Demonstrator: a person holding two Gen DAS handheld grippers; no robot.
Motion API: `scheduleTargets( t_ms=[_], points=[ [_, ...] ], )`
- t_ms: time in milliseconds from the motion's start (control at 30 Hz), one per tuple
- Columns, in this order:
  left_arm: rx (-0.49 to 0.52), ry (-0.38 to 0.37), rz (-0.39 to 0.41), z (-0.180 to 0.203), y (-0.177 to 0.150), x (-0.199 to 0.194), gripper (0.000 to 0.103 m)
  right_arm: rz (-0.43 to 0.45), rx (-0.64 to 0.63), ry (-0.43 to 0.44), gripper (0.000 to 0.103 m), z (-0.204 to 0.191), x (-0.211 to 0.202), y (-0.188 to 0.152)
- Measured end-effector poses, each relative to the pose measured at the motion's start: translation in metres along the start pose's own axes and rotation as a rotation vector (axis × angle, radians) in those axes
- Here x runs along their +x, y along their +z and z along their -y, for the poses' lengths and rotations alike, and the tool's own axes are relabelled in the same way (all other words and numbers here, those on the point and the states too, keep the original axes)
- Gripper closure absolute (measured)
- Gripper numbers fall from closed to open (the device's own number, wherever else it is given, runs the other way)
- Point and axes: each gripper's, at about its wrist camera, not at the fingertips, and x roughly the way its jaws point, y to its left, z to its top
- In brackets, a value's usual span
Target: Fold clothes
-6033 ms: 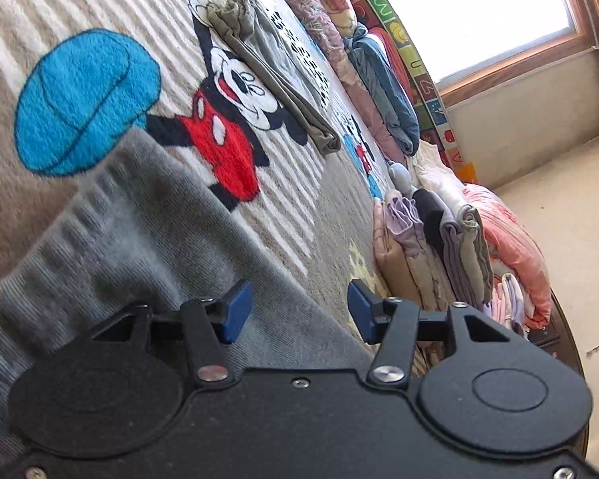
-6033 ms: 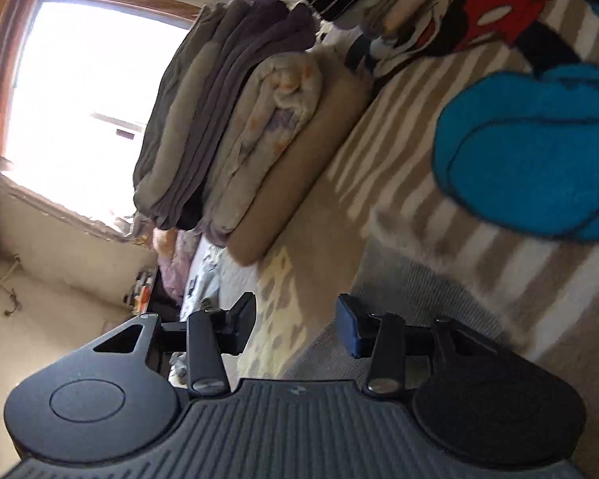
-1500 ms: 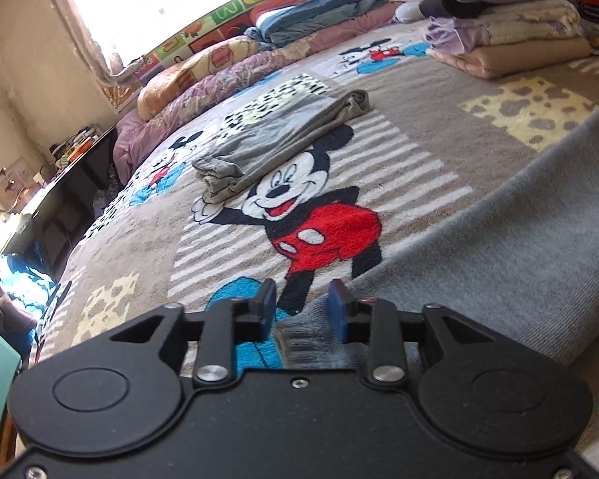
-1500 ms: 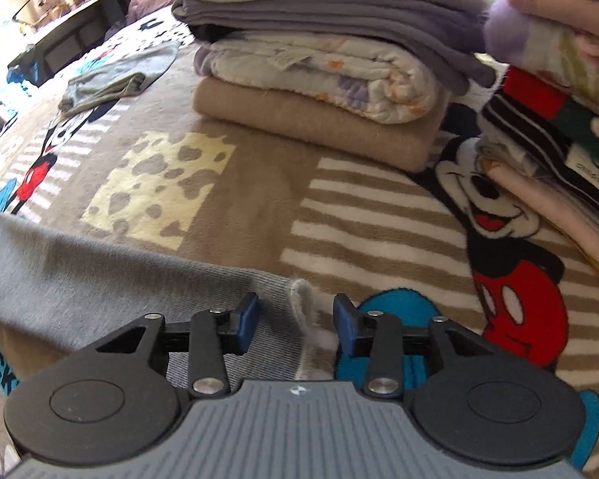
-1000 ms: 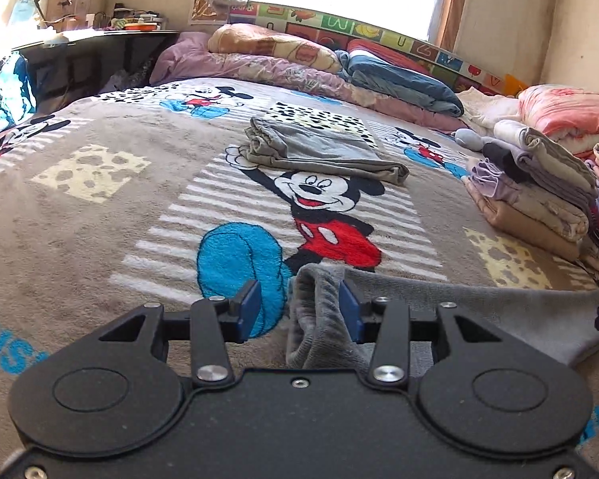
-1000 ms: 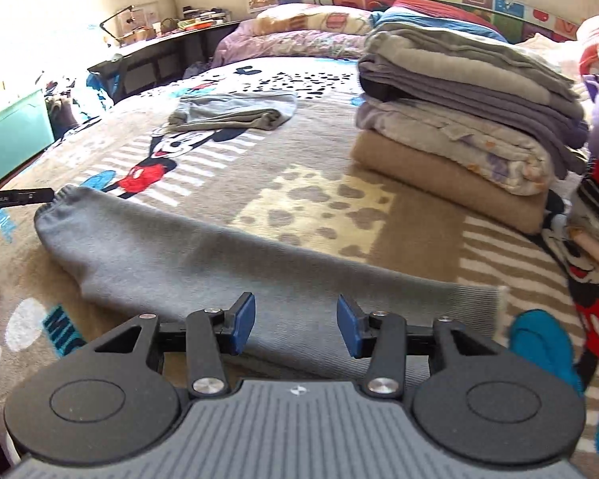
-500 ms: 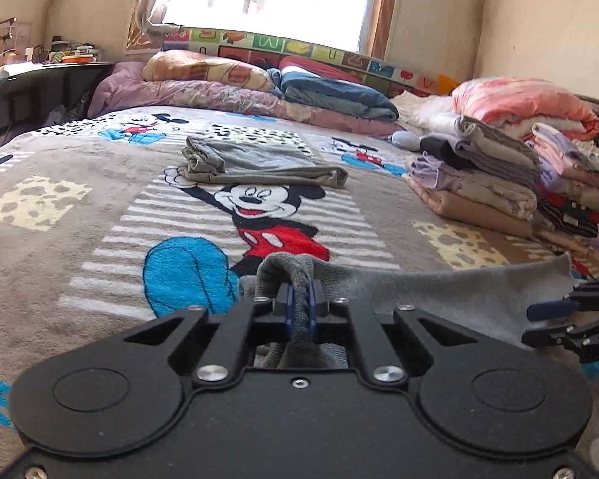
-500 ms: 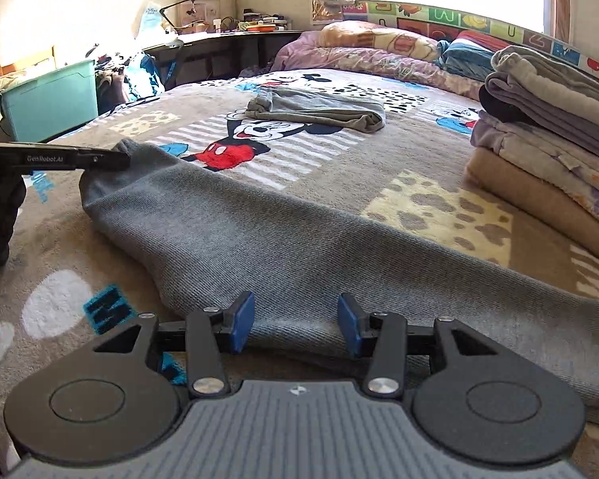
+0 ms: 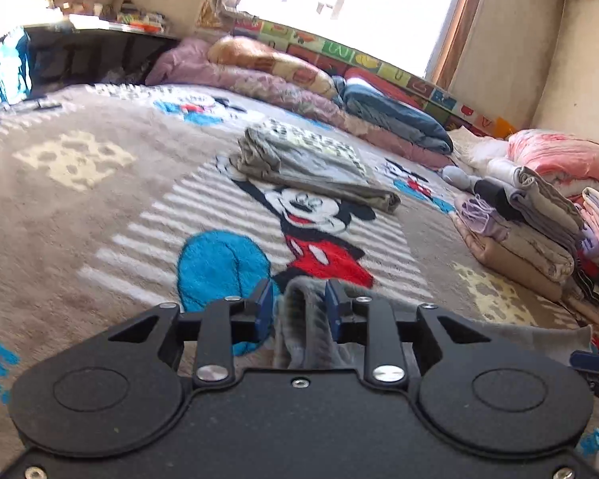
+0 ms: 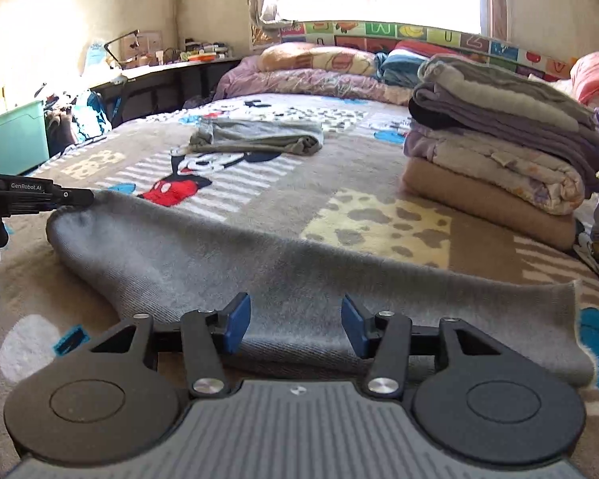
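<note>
- The grey knit garment lies flat across the lower middle of the right wrist view, on the cartoon blanket.
- The left gripper has just been opening; the garment's bunched end sits between its parted pads.
- The right gripper has just been opening, jaws apart over the near hem, gripping nothing.
- A folded stack sits at right.

Blanket: taupe plush, printed with white stripes, cream spotted patches, blue shapes and a black, red and white cartoon mouse. Garment: plain grey rib knit. Folded garment: grey-olive. Stack of folded clothes: grey, lilac, floral cream, tan. Gripper pads: blue on black. Bin: teal.
</note>
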Motion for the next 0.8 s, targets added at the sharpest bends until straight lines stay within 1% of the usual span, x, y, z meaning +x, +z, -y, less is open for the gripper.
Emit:
scheduleTargets(
  t_ms=[33, 67, 100, 133, 167, 233, 267, 333, 367, 400, 433, 467, 500, 600, 667, 733, 800],
  points=[
    [0.010, -0.015, 0.030, 0.002, 0.001, -0.008, 0.078, 0.028, -0.014, 0.001, 0.052, -0.004, -0.007, 0.002],
    [0.015, -0.062, 0.046, 0.003, 0.002, -0.013, 0.078, 0.050, -0.036, 0.019, 0.052, -0.012, -0.012, 0.003],
    [0.026, -0.129, 0.043, 0.006, 0.002, -0.016, 0.078, 0.072, -0.059, 0.036, 0.053, -0.019, -0.017, 0.004],
    [0.052, -0.186, 0.031, 0.012, 0.001, -0.016, 0.078, 0.071, -0.098, 0.061, 0.055, -0.031, -0.017, 0.004],
    [0.087, -0.200, 0.012, 0.020, -0.002, -0.013, 0.078, 0.069, -0.137, 0.085, 0.057, -0.042, -0.017, 0.004],
    [0.144, -0.175, -0.040, 0.032, -0.009, -0.001, 0.078, 0.032, -0.185, 0.121, 0.065, -0.062, -0.006, 0.002],
    [0.154, -0.153, -0.073, 0.033, -0.012, 0.007, 0.078, 0.022, -0.161, 0.126, 0.066, -0.064, 0.002, 0.002],
    [0.152, -0.067, -0.160, 0.028, -0.018, 0.030, 0.078, -0.007, -0.112, 0.118, 0.065, -0.068, 0.019, 0.003],
    [0.145, -0.040, -0.186, 0.025, -0.021, 0.039, 0.081, -0.039, -0.094, 0.114, 0.065, -0.068, 0.029, 0.003],
    [0.139, -0.033, -0.191, 0.023, -0.021, 0.045, 0.081, -0.042, -0.078, 0.106, 0.064, -0.067, 0.036, 0.003],
    [0.144, -0.020, -0.191, 0.024, -0.020, 0.048, 0.084, -0.045, -0.062, 0.097, 0.060, -0.066, 0.043, 0.003],
    [0.156, -0.002, -0.191, 0.026, -0.021, 0.049, 0.085, -0.048, -0.047, 0.089, 0.058, -0.065, 0.049, 0.003],
    [0.169, 0.010, -0.191, 0.028, -0.021, 0.050, 0.085, -0.052, -0.042, 0.082, 0.055, -0.064, 0.052, 0.005],
    [0.198, 0.029, -0.194, 0.032, -0.024, 0.051, 0.086, -0.070, -0.032, 0.075, 0.050, -0.062, 0.053, 0.006],
    [0.190, 0.020, -0.189, 0.031, -0.022, 0.048, 0.085, -0.065, -0.025, 0.078, 0.049, -0.061, 0.045, 0.008],
    [0.191, 0.012, -0.175, 0.032, -0.020, 0.044, 0.085, -0.018, -0.035, 0.087, 0.050, -0.060, 0.025, 0.007],
    [0.216, 0.007, -0.145, 0.039, -0.017, 0.035, 0.085, 0.029, -0.053, 0.099, 0.050, -0.058, 0.001, 0.004]
  ],
)
